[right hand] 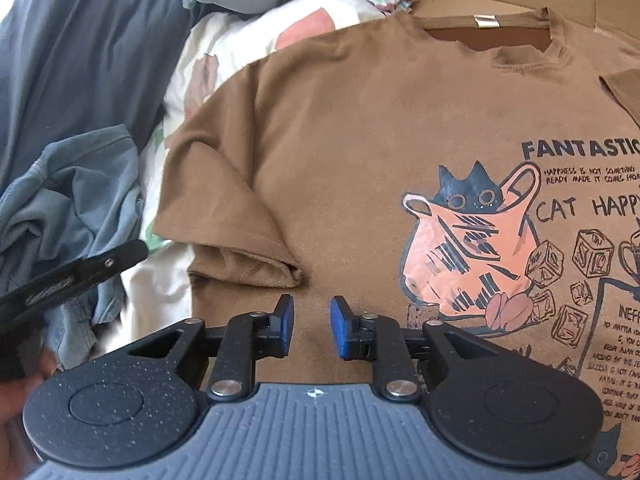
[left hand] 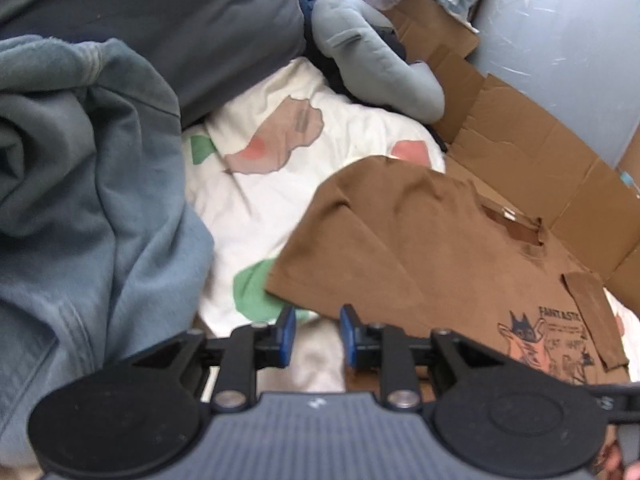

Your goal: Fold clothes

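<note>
A brown T-shirt (left hand: pixel 420 248) with a cat print (right hand: pixel 472 248) lies face up and spread flat, collar (right hand: pixel 484 36) at the far side. Its near sleeve (right hand: pixel 224 216) is spread out to the left, and the other sleeve (left hand: pixel 592 320) is folded in over the chest. My left gripper (left hand: pixel 318 316) is open with nothing between its blue pads, just off the shirt's left edge over the white sheet. My right gripper (right hand: pixel 312 308) is open too, over the shirt's body below the sleeve seam. A black part of the left gripper (right hand: pixel 80 276) shows at the left of the right wrist view.
A heap of blue-grey garments (left hand: pixel 80 200) lies to the left on a white patterned duvet (left hand: pixel 272 152). Dark grey cloth (left hand: pixel 180 20) and a grey plush pillow (left hand: pixel 380 64) lie behind. Flattened cardboard (left hand: pixel 520 140) lies under the shirt's far side. A hand (right hand: pixel 16 400) is at the lower left.
</note>
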`<state>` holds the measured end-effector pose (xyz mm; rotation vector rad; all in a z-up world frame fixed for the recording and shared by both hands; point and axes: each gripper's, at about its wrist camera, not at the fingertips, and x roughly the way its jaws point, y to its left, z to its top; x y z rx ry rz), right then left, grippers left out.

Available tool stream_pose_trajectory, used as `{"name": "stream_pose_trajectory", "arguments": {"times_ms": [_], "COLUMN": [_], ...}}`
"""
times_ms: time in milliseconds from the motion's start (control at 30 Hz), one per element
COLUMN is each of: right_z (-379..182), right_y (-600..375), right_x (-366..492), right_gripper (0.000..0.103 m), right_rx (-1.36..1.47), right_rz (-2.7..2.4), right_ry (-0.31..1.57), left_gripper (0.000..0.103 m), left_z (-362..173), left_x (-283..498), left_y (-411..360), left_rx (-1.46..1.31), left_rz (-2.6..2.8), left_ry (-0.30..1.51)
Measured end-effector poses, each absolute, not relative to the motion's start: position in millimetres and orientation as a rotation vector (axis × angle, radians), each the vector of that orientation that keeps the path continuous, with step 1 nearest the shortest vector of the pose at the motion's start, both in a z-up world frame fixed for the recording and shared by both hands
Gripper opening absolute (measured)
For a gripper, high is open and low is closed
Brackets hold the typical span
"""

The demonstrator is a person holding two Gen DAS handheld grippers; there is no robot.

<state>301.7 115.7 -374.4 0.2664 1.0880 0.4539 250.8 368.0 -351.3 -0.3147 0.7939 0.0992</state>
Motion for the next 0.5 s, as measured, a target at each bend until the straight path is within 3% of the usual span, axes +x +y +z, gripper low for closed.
{"name": "stream_pose_trajectory", "arguments": {"times_ms": [500], "right_z": [-359.4], "right_y": [128.7], "right_x": [293.2], "right_gripper": [0.027], "right_rx": [0.246], "right_rz": [0.505], "right_ry": [1.047], "left_gripper": [0.025], "left_z": [-379.4], "left_x": [279.0], "left_y": [395.1], "left_rx": [-0.277], "left_rz": [0.129], "left_ry": [0.835]}}
